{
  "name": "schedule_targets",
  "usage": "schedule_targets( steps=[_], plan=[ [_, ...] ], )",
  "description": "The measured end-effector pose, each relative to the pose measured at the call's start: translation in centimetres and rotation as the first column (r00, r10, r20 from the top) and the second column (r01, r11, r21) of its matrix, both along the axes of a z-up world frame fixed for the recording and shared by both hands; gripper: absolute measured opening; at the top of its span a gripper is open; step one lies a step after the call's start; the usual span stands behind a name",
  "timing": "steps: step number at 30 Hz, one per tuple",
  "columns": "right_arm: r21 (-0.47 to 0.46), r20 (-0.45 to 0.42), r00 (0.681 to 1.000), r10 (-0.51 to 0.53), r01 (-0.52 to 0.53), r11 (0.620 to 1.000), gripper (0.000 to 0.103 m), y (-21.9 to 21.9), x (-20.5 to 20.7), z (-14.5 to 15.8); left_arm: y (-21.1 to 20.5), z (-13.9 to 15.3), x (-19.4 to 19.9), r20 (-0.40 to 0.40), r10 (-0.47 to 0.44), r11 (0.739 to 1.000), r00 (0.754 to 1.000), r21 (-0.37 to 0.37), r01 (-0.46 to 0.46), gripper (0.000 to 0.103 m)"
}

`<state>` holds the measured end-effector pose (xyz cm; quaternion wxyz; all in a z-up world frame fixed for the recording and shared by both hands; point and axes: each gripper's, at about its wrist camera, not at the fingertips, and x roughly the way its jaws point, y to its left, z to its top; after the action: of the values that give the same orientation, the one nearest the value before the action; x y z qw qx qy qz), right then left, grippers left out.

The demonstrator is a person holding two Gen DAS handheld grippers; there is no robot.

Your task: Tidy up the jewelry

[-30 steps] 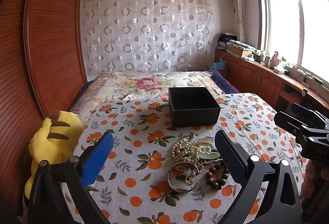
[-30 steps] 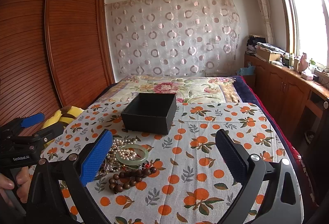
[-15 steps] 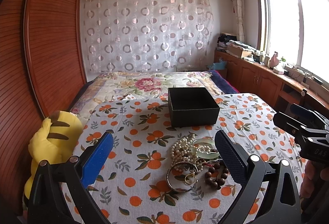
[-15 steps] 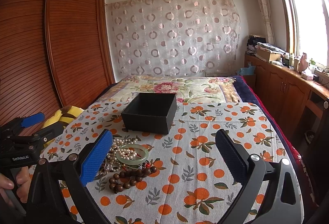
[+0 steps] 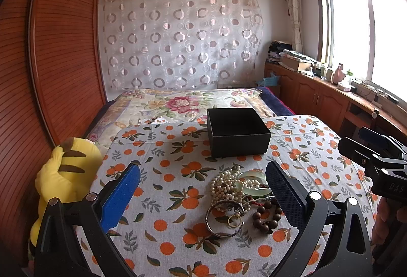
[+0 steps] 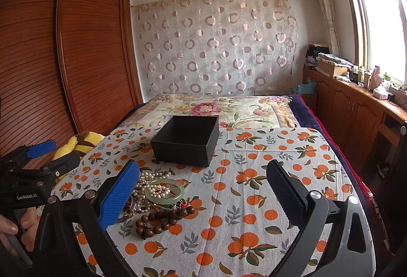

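A heap of jewelry lies on the orange-print cloth (image 5: 178, 200): a pearl necklace (image 5: 226, 184), a pale green bangle (image 6: 164, 191), a dark metal bangle (image 5: 223, 219), a small gold ring (image 5: 234, 220) and a brown wooden bead bracelet (image 5: 267, 217). An open, empty black box (image 5: 237, 134) stands just beyond the heap; it also shows in the right wrist view (image 6: 187, 141). My left gripper (image 5: 203, 183) is open, above the cloth, with the heap near its right finger. My right gripper (image 6: 203, 183) is open, with the heap by its left finger.
A yellow plush toy (image 5: 63, 170) lies at the cloth's left edge beside a wooden wardrobe (image 5: 63, 48). A floral bedspread (image 5: 183, 104) lies beyond the box. Wooden cabinets (image 6: 356, 109) with clutter run under the window on the right.
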<state>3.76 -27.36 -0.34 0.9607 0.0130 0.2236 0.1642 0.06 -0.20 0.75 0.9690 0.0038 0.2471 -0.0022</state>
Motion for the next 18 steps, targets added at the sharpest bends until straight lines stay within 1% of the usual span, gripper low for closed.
schedule_targets(
  steps=[8, 10, 14, 16, 18],
  plan=[
    [0.0, -0.003, 1.0, 0.003, -0.003, 1.0, 0.101, -0.1, 0.1, -0.2, 0.0, -0.2, -0.2, -0.001, -0.002, 1.0, 1.0, -0.002, 0.002, 0.095],
    [-0.005, -0.009, 1.0, 0.009, -0.009, 1.0, 0.101, 0.2, 0.2, -0.1, -0.2, -0.2, -0.2, -0.013, -0.004, 1.0, 1.0, -0.004, 0.004, 0.095],
    [-0.01, -0.033, 0.999, 0.03, -0.03, 0.999, 0.101, 1.1, 0.9, -1.0, -0.2, -1.2, 0.2, -0.049, -0.01, 1.0, 0.999, -0.008, 0.009, 0.095],
    [-0.006, -0.038, 0.998, 0.045, -0.045, 0.999, 0.101, 0.7, 0.2, -1.1, -0.1, -1.7, 0.4, -0.068, -0.013, 1.0, 0.998, -0.011, 0.013, 0.095],
    [-0.007, -0.046, 0.997, 0.055, -0.056, 0.998, 0.101, 0.7, 0.4, -1.5, 0.2, -2.3, 0.7, -0.087, -0.019, 1.0, 0.996, -0.015, 0.018, 0.095]
  ],
)
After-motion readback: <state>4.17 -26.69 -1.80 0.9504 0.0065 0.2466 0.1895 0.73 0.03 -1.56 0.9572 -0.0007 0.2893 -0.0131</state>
